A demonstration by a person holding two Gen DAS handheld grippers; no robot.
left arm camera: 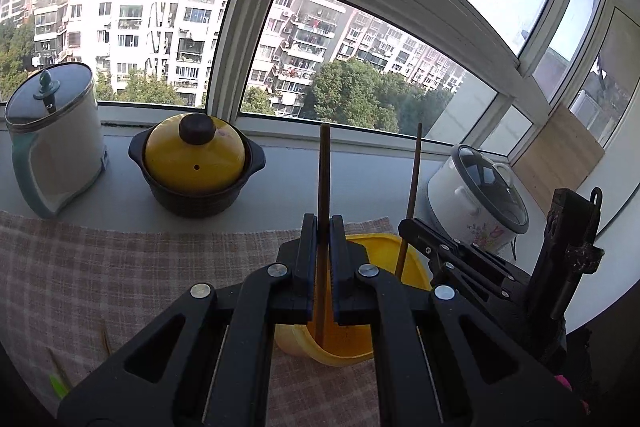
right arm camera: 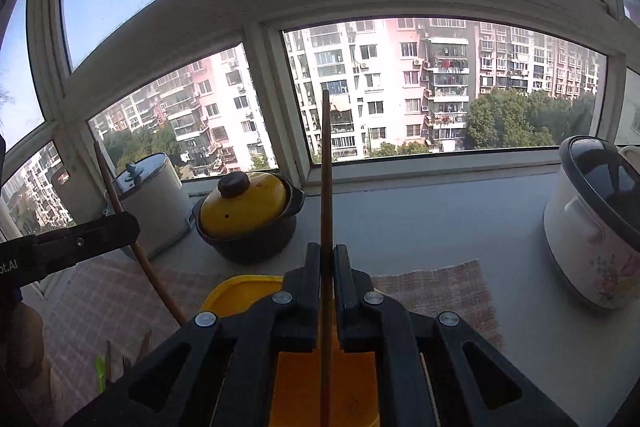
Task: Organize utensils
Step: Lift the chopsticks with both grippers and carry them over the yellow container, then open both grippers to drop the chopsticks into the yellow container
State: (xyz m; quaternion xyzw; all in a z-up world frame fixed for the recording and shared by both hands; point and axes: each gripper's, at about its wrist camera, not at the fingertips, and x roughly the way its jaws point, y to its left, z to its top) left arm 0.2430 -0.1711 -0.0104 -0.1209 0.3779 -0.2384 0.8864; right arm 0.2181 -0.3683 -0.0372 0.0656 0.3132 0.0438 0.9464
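both hand-held grippers, left (left arm camera: pixel 323 227) and right (right arm camera: pixel 327 255), are each pinching one chopstick (left arm camera: pixel 324 163) upright over the yellow tub (left arm camera: pixel 372 251). next, they likely need lowering and letting go.

Yellow bin (left arm camera: pixel 384 331), brown chopsticks (left arm camera: pixel 324 171), pink-checked cloth (left arm camera: pixel 140 267).

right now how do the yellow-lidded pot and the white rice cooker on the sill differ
The yellow-lidded pot has a dark, low, wide body with stubby side handles; the rice cooker is white with a floral print and stands taller. The pot's lid is opaque yellow with a dark knob; the cooker's lid is see-through glass in a grey rim. The pot sits left of the yellow container, the cooker to its right. Both are lidded and stand on the sill.
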